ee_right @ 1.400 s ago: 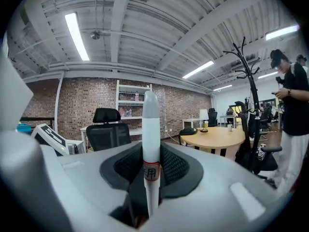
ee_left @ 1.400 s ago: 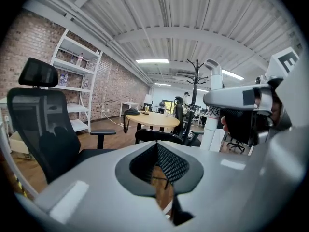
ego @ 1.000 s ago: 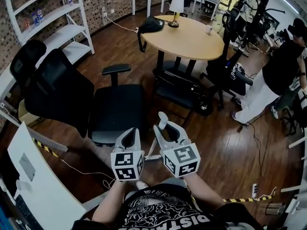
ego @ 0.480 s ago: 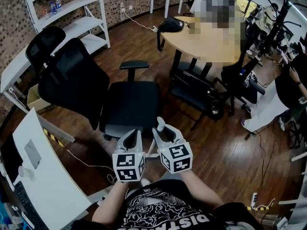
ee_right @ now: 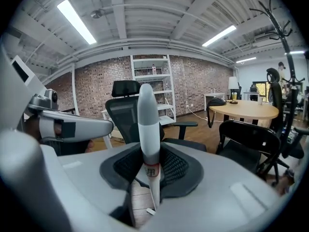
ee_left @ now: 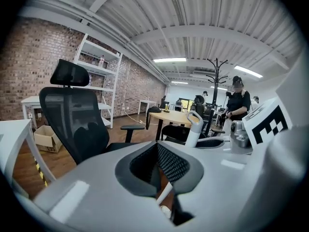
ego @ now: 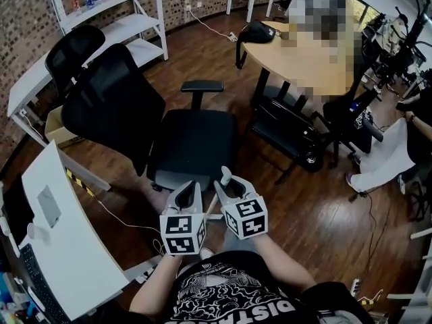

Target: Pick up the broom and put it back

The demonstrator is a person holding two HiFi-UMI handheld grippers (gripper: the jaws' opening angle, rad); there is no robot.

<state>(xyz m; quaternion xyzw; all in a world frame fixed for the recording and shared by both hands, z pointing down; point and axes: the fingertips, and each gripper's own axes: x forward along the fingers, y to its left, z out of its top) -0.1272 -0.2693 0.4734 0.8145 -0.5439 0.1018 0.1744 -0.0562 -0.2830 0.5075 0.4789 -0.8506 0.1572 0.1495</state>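
The broom shows as a white handle with a grey rounded top [ee_right: 147, 124], standing upright between the right gripper's pads. From above, its top [ego: 227, 175] pokes up above my right gripper [ego: 233, 189], and the thin shaft [ego: 210, 212] runs down between the two grippers. My right gripper [ee_right: 148, 167] is shut on that handle. My left gripper [ego: 183, 194] is beside it, to the left, with its jaws together and nothing in them. In the left gripper view the handle's top [ee_left: 193, 128] rises just right of the left gripper [ee_left: 157, 151]. The broom's head is hidden.
A black office chair [ego: 191, 147] stands right in front of the grippers. A white desk [ego: 64, 245] is at the near left, a white shelf [ego: 118, 9] at the back left. A round wooden table [ego: 304, 56], a second black chair [ego: 283, 130] and a person [ego: 391, 164] are to the right.
Both grippers have moved together across the room and a little down. The black office chair now sits straight ahead. The right gripper keeps its hold on the handle.
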